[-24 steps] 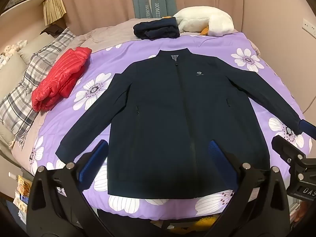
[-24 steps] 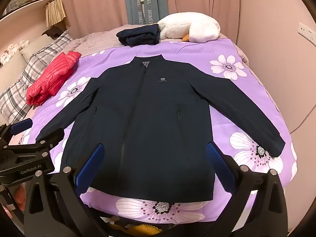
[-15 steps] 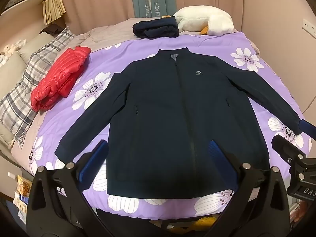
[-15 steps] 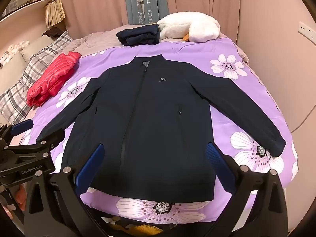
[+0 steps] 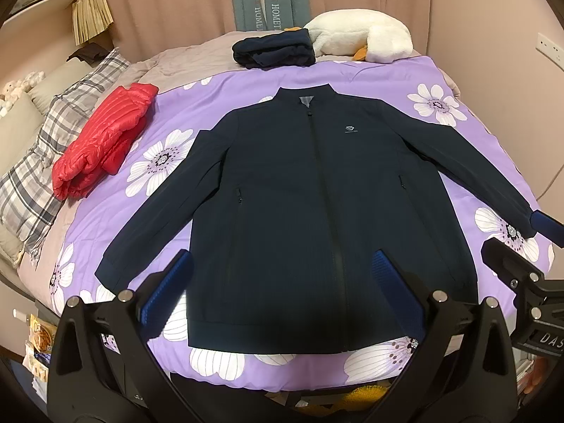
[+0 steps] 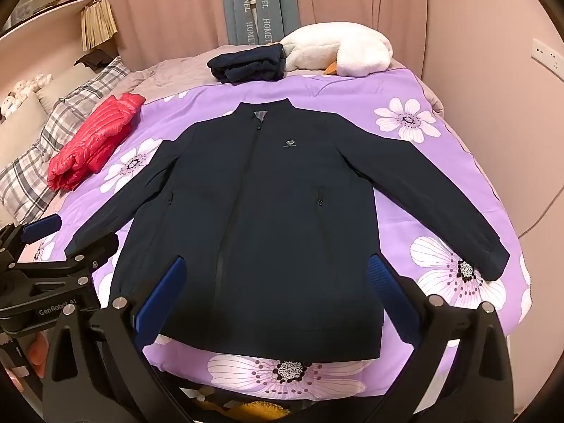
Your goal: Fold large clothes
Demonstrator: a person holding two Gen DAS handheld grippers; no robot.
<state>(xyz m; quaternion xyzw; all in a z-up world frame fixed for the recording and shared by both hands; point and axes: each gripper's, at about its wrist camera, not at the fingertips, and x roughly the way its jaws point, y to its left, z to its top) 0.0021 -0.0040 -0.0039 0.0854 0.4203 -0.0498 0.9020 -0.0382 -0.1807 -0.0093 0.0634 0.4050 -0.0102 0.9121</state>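
A dark navy zip jacket point(image 5: 317, 204) lies flat and face up on the purple flowered bedspread point(image 5: 218, 88), collar at the far end, both sleeves spread out to the sides. It also shows in the right wrist view point(image 6: 268, 218). My left gripper point(image 5: 280, 264) is open and empty, held above the jacket's hem near the bed's front edge. My right gripper point(image 6: 275, 271) is open and empty, also above the hem, to the right of the left one. Each gripper shows at the edge of the other's view.
A folded red puffer jacket point(image 5: 102, 144) lies at the left by plaid pillows point(image 5: 35, 183). A folded dark garment point(image 5: 275, 51) and a white plush goose point(image 5: 359, 37) sit at the far end. A wall runs along the bed's right side.
Hardly anything has changed. Both grippers stay open above the hem and the jacket has not moved.
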